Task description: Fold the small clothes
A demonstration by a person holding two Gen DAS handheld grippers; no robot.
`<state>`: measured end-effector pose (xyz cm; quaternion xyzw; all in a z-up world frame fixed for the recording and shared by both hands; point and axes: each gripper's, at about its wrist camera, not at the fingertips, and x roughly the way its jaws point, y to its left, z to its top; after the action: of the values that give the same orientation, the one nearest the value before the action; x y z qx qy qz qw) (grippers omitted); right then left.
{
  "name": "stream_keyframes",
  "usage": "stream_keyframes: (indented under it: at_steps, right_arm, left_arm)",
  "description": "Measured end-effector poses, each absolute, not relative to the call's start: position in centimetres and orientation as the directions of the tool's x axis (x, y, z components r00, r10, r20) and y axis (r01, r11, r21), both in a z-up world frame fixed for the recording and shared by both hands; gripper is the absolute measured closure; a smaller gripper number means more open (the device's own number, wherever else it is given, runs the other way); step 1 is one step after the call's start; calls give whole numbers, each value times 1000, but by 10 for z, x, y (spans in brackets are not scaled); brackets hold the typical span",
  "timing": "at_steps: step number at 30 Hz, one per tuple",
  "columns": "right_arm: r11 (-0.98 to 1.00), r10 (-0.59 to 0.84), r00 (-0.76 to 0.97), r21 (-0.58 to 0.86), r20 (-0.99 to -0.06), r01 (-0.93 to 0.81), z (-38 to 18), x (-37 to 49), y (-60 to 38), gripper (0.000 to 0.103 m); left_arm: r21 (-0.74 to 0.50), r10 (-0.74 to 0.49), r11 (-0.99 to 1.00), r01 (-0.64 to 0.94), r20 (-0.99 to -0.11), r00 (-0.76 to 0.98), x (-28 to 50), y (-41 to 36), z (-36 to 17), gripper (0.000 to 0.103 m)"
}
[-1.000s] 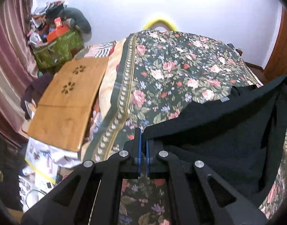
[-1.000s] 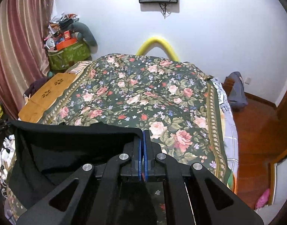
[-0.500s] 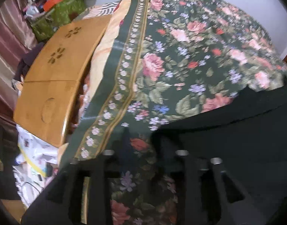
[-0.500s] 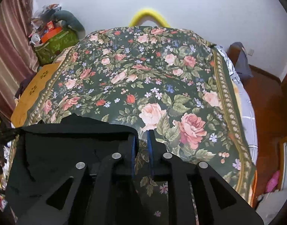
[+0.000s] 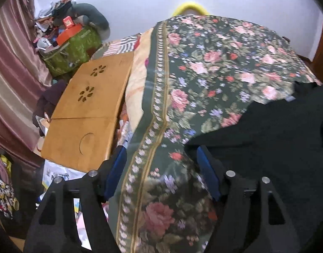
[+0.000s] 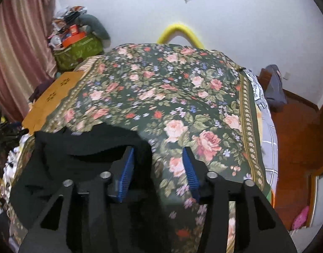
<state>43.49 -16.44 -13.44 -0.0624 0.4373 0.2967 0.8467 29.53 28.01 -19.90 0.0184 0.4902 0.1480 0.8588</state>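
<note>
A black garment (image 5: pixel 273 139) lies on the floral bedspread (image 5: pixel 203 73), at the right of the left wrist view. It also shows at the lower left of the right wrist view (image 6: pixel 94 143). My left gripper (image 5: pixel 161 164) is open and empty, its right finger at the garment's left edge. My right gripper (image 6: pixel 158 164) is open and empty, its left finger over the garment's right edge. Part of the garment is hidden behind the gripper bodies.
A wooden lap table (image 5: pixel 87 109) lies beside the bed on the left. A green bag (image 5: pixel 75 46) heaped with clutter stands in the back left corner by a pink curtain (image 5: pixel 11 73). A yellow arch (image 6: pixel 179 31) rises behind the bed. Wooden floor (image 6: pixel 294 139) lies to the right.
Both grippers were shut on the black garment and held it up stretched between them. They lowered it onto the bed, opened and let go.
</note>
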Motion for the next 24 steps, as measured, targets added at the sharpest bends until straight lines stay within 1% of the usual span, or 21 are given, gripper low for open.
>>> stream_keyframes:
  at_steps: [2, 5, 6, 9, 13, 17, 22, 24]
  right_arm:
    - [809, 471, 432, 182, -769, -559, -132, 429, -167, 50]
    - [802, 497, 403, 230, -769, -551, -134, 420, -171, 49]
    - [801, 497, 396, 233, -772, -551, -137, 417, -170, 47]
    - [796, 474, 367, 212, -800, -567, -153, 406, -164, 45]
    - [780, 439, 301, 193, -847, -596, -184, 393, -150, 45]
    - [766, 401, 274, 157, -874, -623, -205, 391, -129, 45]
    - [736, 410, 306, 114, -859, -667, -203, 401, -93, 45]
    - [726, 429, 317, 115, -846, -678, -198, 416, -78, 45]
  left_arm:
    - [170, 261, 960, -224, -837, 481, 287, 274, -195, 34]
    - [128, 203, 974, -186, -854, 478, 274, 259, -199, 33]
    - [118, 187, 978, -173, -861, 473, 270, 253, -203, 33]
    - [120, 161, 986, -118, -882, 443, 264, 231, -222, 31]
    - [172, 180, 984, -55, -905, 385, 268, 206, -252, 30]
    - [236, 230, 971, -35, -889, 397, 279, 192, -260, 28]
    - [201, 197, 979, -36, -886, 419, 310, 192, -253, 26]
    - [172, 186, 982, -73, -886, 425, 327, 197, -250, 26]
